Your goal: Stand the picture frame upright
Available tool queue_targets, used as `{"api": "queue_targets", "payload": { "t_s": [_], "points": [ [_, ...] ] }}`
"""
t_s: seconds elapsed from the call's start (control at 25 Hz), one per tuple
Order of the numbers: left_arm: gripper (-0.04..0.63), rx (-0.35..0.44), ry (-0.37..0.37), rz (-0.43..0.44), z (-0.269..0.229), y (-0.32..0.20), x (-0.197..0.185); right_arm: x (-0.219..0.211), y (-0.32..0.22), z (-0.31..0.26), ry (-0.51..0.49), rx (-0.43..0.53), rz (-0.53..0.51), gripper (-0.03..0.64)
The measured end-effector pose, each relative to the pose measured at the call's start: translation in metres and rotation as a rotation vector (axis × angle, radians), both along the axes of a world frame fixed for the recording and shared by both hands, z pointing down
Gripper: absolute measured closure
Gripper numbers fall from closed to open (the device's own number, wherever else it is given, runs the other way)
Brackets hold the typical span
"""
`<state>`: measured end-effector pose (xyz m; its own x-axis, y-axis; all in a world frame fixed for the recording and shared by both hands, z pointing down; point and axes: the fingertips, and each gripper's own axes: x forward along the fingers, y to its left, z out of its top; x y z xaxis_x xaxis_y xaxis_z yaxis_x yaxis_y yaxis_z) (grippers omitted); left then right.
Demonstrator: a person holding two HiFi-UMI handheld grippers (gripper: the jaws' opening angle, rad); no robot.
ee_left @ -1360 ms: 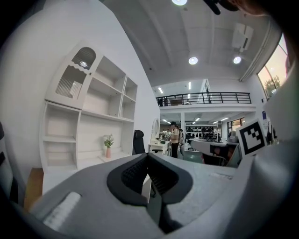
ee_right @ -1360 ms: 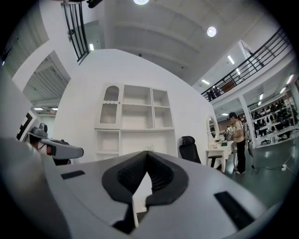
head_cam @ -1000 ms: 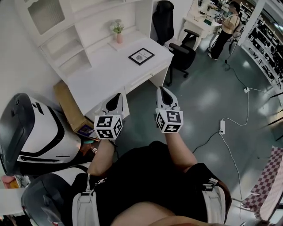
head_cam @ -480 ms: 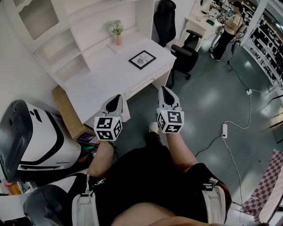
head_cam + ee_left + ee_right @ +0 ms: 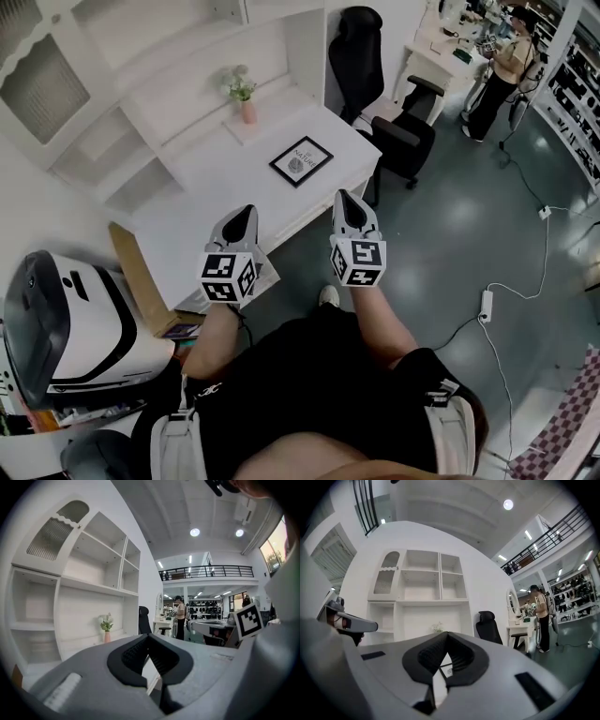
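Head view: both arms reach forward mid-frame, left gripper (image 5: 245, 212) and right gripper (image 5: 343, 197) side by side, jaws pinched together, empty; frame (image 5: 301, 160) flat above them.

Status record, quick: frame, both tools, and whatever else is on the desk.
frame: flat, face up, near desk's right end
desk: white, holds frame and vase
left tool: shut, empty, not touching frame
right tool: shut, empty, not touching frame
vase: upright, behind frame, apart from it
task: frame not yet stood up
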<state>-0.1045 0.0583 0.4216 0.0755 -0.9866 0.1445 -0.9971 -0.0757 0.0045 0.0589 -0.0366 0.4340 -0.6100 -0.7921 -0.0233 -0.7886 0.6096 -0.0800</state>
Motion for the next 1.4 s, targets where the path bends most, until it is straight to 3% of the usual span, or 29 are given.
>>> {"api": "queue_targets", "payload": {
  "t_s": [0.32, 0.52, 0.92, 1.2, 1.4],
  "points": [
    [0.580, -0.026, 0.007, -0.030, -0.004, -0.115, 0.000, -0.012, -0.114, -0.006, 0.026, -0.018, -0.058, 0.615],
    [0.580, -0.048, 0.014, -0.046, -0.003, -0.162, 0.002, -0.013, -0.161, -0.003, 0.046, -0.043, -0.090, 0.615],
    [0.580, -0.111, 0.030, -0.083, 0.015, -0.199, -0.025, -0.023, -0.193, 0.013, 0.060, -0.109, -0.100, 0.615],
    [0.580, -0.167, -0.024, -0.050, 0.025, -0.232, -0.058, -0.040, -0.215, 0.025, 0.043, -0.171, -0.077, 0.615],
    [0.578, -0.250, -0.006, 0.011, 0.042, -0.255, -0.089, -0.048, -0.228, 0.049, 0.039, -0.280, -0.023, 0.614]
  ]
}}
